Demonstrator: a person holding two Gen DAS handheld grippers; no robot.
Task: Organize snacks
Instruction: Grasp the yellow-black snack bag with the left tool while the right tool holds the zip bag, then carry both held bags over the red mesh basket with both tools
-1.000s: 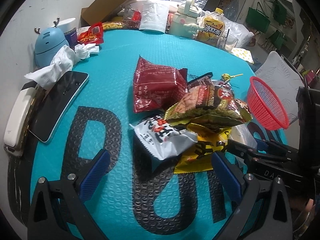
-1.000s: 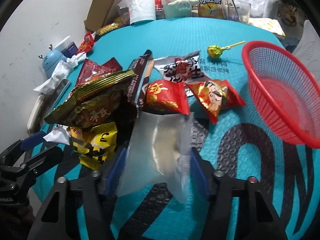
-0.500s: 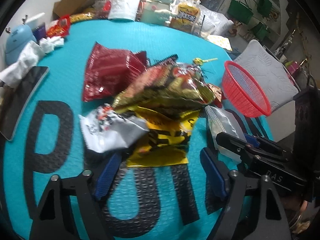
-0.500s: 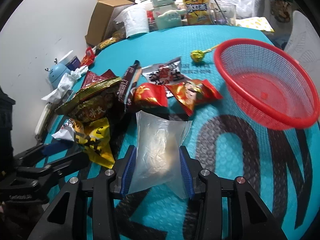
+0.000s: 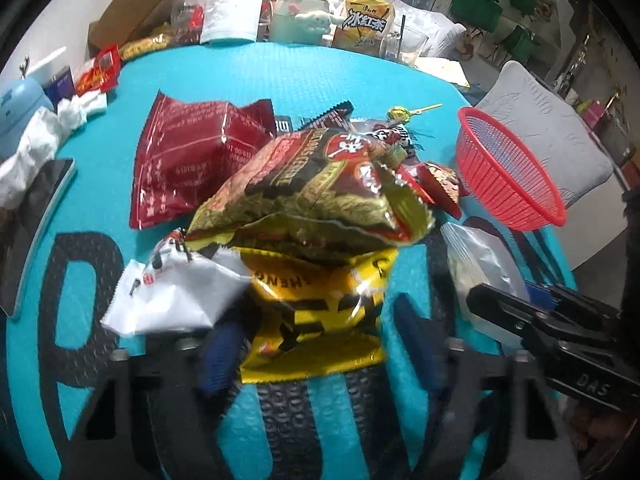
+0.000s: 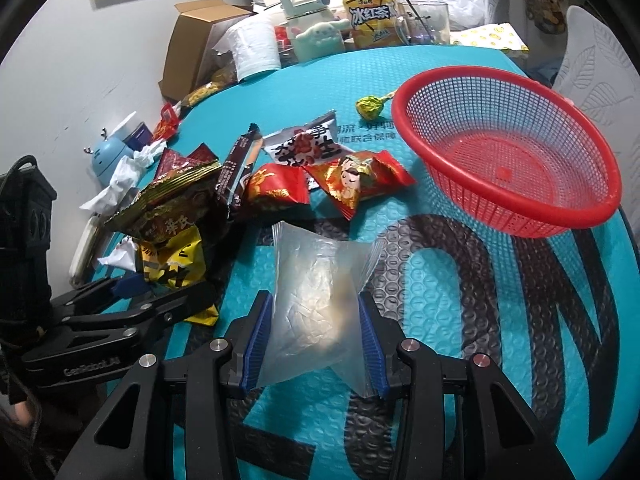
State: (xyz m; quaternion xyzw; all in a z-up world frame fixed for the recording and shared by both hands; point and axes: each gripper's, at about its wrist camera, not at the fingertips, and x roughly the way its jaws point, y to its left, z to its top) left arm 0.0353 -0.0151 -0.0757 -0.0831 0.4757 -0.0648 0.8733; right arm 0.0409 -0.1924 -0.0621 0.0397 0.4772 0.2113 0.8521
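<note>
My right gripper is shut on a clear plastic bag, which shows in the left wrist view at the right. My left gripper is open, its blurred blue pads on either side of a yellow-black packet, also in the right wrist view. A gold-brown snack bag lies on top of that packet, with a white packet at its left and a dark red bag behind. The red mesh basket stands empty at the right.
Small red packets, a dark bar and a lollipop lie between pile and basket. Back edge holds a cardboard box, paper roll, kettle, tea bottle, glass. Phone and tissues lie left.
My left gripper has moved forward onto the yellow-black packet, pads now beside it. My right gripper has closed on the clear bag and lifted it toward the basket side.
</note>
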